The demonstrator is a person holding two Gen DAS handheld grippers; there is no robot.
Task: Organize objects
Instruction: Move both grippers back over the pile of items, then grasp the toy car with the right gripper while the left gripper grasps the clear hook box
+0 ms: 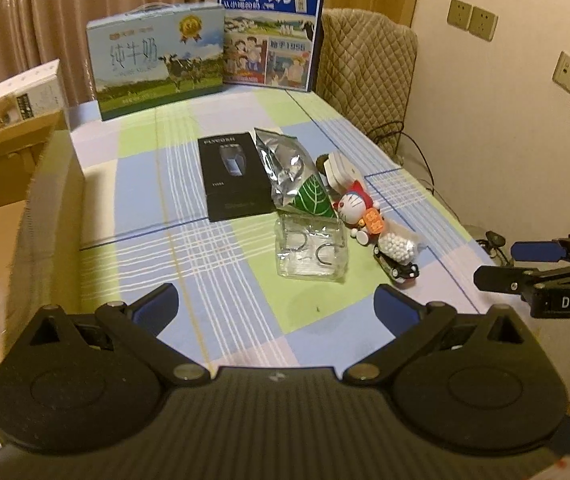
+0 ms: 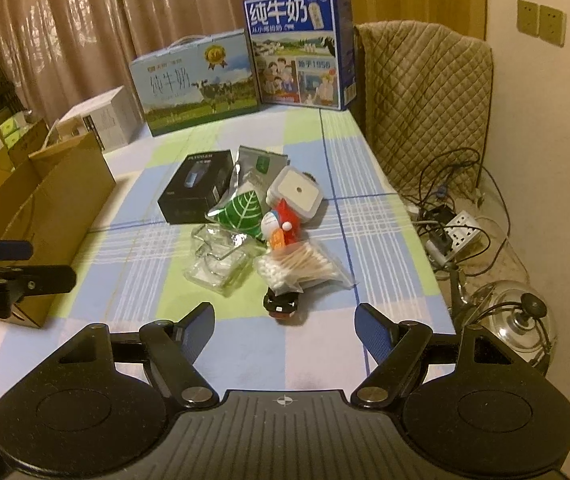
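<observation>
Ahead of your right gripper (image 2: 285, 326), the fingers stand spread with nothing between them, and the black toy car (image 2: 281, 305) sits just beyond the gap, nose toward you. Lying across its roof is the bag of cotton swabs (image 2: 301, 266), its long axis running roughly left to right across your line of approach. Your left gripper (image 1: 277, 306) is likewise spread and empty, aimed at the clear plastic pack (image 1: 311, 252) of rings, which lies flat just past its tips.

Behind these, the cat figurine (image 2: 281, 226), the green leaf pouch (image 2: 243, 214), the silver bag (image 1: 281, 160) and the black box (image 2: 197, 192) cluster mid-surface. The open cardboard box (image 2: 45, 216) waits at the left edge of the surface, near your left hand. I judge the right hand better placed for the car and swabs, the left for the clear pack.
</observation>
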